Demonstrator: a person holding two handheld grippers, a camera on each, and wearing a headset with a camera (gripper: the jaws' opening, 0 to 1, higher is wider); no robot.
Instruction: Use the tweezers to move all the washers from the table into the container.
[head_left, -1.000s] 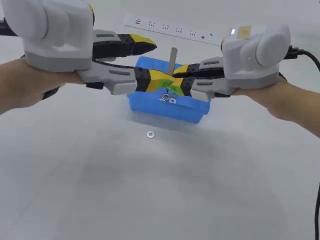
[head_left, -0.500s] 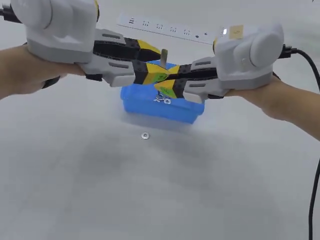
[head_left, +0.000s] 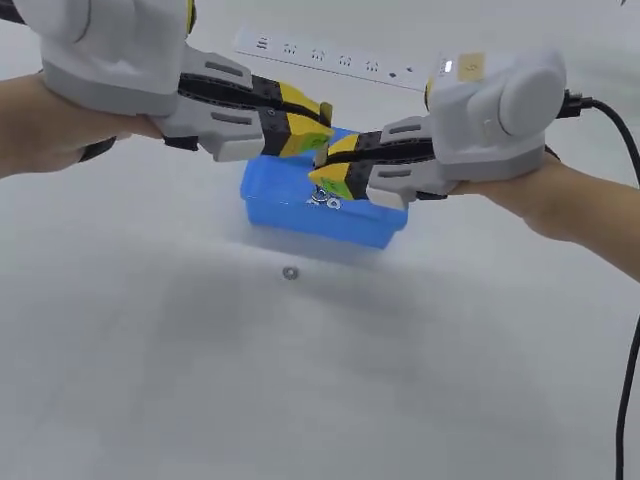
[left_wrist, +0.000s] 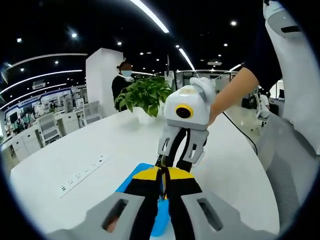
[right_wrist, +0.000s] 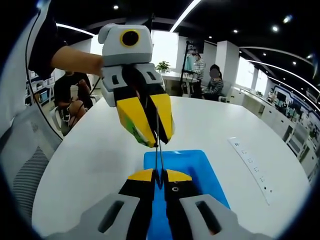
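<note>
Left gripper (head_left: 318, 118) and right gripper (head_left: 322, 170), jaws narrow, both clamp the tweezers (right_wrist: 157, 150) above the container (head_left: 300, 215); one washer (head_left: 290, 273) lies nearer, on the table (head_left: 200, 380).

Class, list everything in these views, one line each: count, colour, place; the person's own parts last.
table: one, white, under everything
container: one, blue, on the table
washers: a few, silver, inside the container
loose washer: one, silver, on the table before the container
tweezers: one, thin metal, gripped between the jaws
power strip: one, white, beyond the container
cable: one, black, head view's right edge
left gripper: one, white-black-yellow, over the container
right gripper: one, same colours, facing it
left hand: one, on its gripper
right hand: one, on its gripper
</note>
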